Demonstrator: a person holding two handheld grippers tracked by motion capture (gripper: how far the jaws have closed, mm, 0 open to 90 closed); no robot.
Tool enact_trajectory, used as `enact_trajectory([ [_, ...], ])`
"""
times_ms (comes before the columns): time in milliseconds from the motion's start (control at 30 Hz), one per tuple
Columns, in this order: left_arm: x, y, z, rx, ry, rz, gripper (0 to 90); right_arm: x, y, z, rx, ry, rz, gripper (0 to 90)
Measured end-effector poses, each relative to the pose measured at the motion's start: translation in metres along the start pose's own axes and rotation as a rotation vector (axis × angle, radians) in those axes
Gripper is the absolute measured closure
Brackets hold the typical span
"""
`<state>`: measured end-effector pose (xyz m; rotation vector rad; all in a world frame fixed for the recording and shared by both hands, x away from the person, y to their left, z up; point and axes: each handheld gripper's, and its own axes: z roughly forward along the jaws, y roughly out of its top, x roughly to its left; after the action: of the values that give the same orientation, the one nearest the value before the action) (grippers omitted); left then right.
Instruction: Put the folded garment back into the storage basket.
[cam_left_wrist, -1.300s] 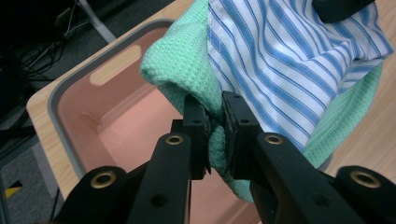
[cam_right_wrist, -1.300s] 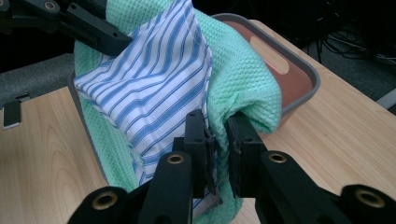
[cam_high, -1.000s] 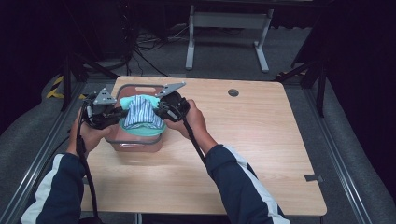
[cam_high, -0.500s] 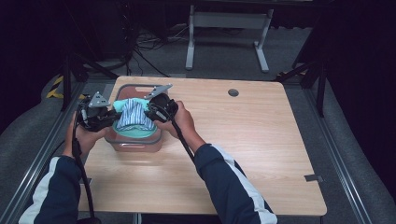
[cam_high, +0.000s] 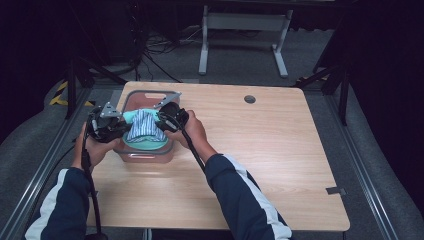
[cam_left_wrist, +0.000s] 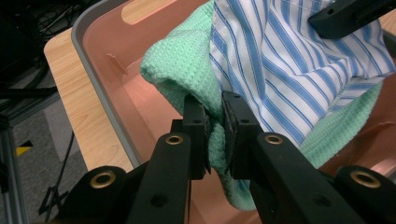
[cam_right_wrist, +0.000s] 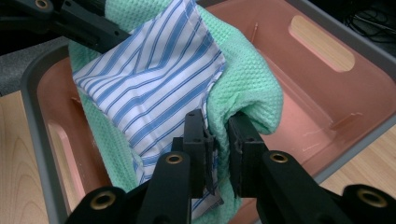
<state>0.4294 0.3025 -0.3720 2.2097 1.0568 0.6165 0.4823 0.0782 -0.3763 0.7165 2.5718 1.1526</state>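
A green waffle-weave cloth (cam_left_wrist: 177, 74) with a blue-and-white striped cloth (cam_left_wrist: 285, 79) lying on it hangs over a pink bin (cam_high: 145, 150) with a grey rim at the table's left. My left gripper (cam_left_wrist: 214, 122) is shut on the bundle's left edge, pinching the green cloth. On the opposite edge my right gripper (cam_right_wrist: 216, 135) is shut on both cloths (cam_right_wrist: 154, 88). In the high view the left gripper (cam_high: 112, 127) and the right gripper (cam_high: 167, 122) hold the bundle (cam_high: 144, 126) between them, low over the bin.
The bin's pink floor (cam_right_wrist: 303, 107) and handle slot (cam_right_wrist: 320, 42) show beneath the cloths. The wooden table (cam_high: 280, 150) stretches to the right, with a round cable hole (cam_high: 250, 99). Dark floor and a metal stand (cam_high: 240, 30) lie beyond.
Both grippers have carried the cloth bundle down and a little left, from above the bin to low over it. Both stay shut on it.
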Motion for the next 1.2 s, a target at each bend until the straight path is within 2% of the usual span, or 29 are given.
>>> enact_trajectory([
  [267, -0.006, -0.002, 0.011, 0.030, 0.018, 0.020, 80.5, 0.000, -0.006, 0.007, 0.027, 0.000, -0.003, 78.3],
  [367, -0.007, -0.002, 0.013, 0.030, 0.011, 0.017, 80.3, -0.001, -0.008, 0.008, 0.032, -0.002, 0.001, 77.8],
  [433, -0.007, -0.002, 0.014, 0.034, 0.021, 0.022, 80.2, -0.002, -0.009, 0.008, 0.032, -0.001, -0.002, 77.5],
  [467, -0.008, -0.001, 0.014, 0.044, 0.011, 0.025, 79.9, -0.002, -0.011, 0.009, 0.039, -0.003, 0.001, 77.2],
  [500, -0.009, -0.001, 0.015, 0.035, 0.030, 0.032, 79.5, -0.002, -0.011, 0.009, 0.039, -0.002, 0.000, 77.0],
  [600, -0.010, -0.001, 0.015, 0.042, 0.028, 0.039, 79.2, -0.001, -0.012, 0.009, 0.039, -0.005, 0.001, 76.4],
  [667, -0.011, 0.000, 0.014, 0.051, 0.046, 0.043, 78.0, -0.002, -0.012, 0.008, 0.039, -0.008, 0.005, 75.3],
  [1033, -0.012, 0.001, 0.005, 0.036, 0.042, 0.035, 68.1, -0.002, -0.014, 0.004, 0.031, -0.012, 0.006, 72.4],
  [1067, -0.013, 0.001, 0.005, 0.025, 0.041, 0.026, 67.5, -0.002, -0.013, 0.003, 0.031, -0.011, 0.004, 72.2],
  [1200, -0.017, 0.003, 0.001, 0.002, 0.030, 0.033, 66.6, -0.001, -0.014, -0.001, 0.027, -0.013, -0.003, 69.9],
])
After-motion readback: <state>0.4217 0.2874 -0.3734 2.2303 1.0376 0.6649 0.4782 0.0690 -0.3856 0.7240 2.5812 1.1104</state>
